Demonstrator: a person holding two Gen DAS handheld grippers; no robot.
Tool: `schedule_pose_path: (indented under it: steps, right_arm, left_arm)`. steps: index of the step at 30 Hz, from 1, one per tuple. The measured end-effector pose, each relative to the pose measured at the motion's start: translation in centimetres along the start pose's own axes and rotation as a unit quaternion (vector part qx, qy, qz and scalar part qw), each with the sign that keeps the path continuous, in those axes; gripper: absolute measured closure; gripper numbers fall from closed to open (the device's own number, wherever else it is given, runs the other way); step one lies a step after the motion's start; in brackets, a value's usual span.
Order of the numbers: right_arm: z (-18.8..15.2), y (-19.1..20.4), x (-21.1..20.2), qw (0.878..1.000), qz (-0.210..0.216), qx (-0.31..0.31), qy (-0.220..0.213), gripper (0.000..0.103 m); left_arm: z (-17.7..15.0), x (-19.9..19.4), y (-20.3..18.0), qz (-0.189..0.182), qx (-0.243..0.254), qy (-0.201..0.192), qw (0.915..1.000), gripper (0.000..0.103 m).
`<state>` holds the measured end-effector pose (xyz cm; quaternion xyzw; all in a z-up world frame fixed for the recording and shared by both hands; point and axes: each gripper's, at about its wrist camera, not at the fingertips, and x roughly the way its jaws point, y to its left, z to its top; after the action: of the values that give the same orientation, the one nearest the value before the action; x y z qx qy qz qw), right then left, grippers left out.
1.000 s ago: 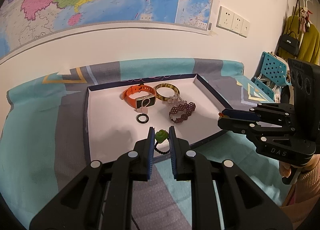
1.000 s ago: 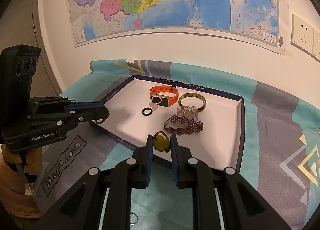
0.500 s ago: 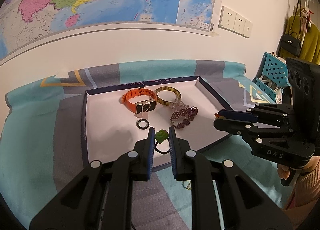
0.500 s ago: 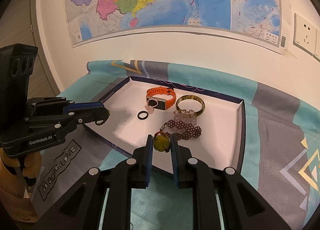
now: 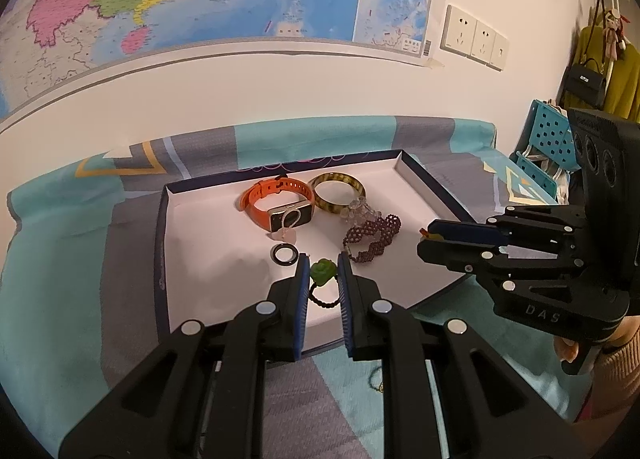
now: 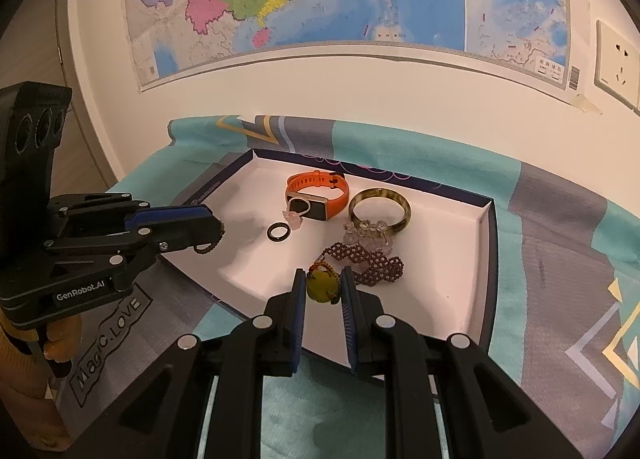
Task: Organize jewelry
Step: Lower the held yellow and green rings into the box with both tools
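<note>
Now we pinch: left tool (image 5: 323, 273) on green bead bracelet (image 5: 322, 271) | right tool (image 6: 323, 286) on yellow bead bracelet (image 6: 321, 286) | both above tray (image 6: 482, 259) near edge | light, limp, slippery; grip big bead.

Inside the tray (image 5: 162, 243): watch (image 5: 280, 201) at rear, bangle (image 5: 339, 187) to its right, ring (image 5: 285, 253) in front, beaded bracelet (image 5: 370, 237) right.

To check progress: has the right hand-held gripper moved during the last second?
Yes. In the left wrist view, the right hand-held gripper has come leftward, closer to the purple beaded bracelet lying in the tray.
</note>
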<state>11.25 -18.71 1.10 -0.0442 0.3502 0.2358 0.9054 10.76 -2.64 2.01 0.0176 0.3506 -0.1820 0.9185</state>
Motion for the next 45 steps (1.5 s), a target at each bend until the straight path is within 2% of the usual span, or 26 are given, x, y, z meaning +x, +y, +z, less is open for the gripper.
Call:
schedule_pose_path:
  steps: [45]
  right_arm:
    - [0.7, -0.3, 2.1, 1.000, 0.000, 0.003, 0.019, 0.087]
  left_arm:
    - [0.5, 3.3, 0.7, 0.018, -0.010, 0.027, 0.9994, 0.088]
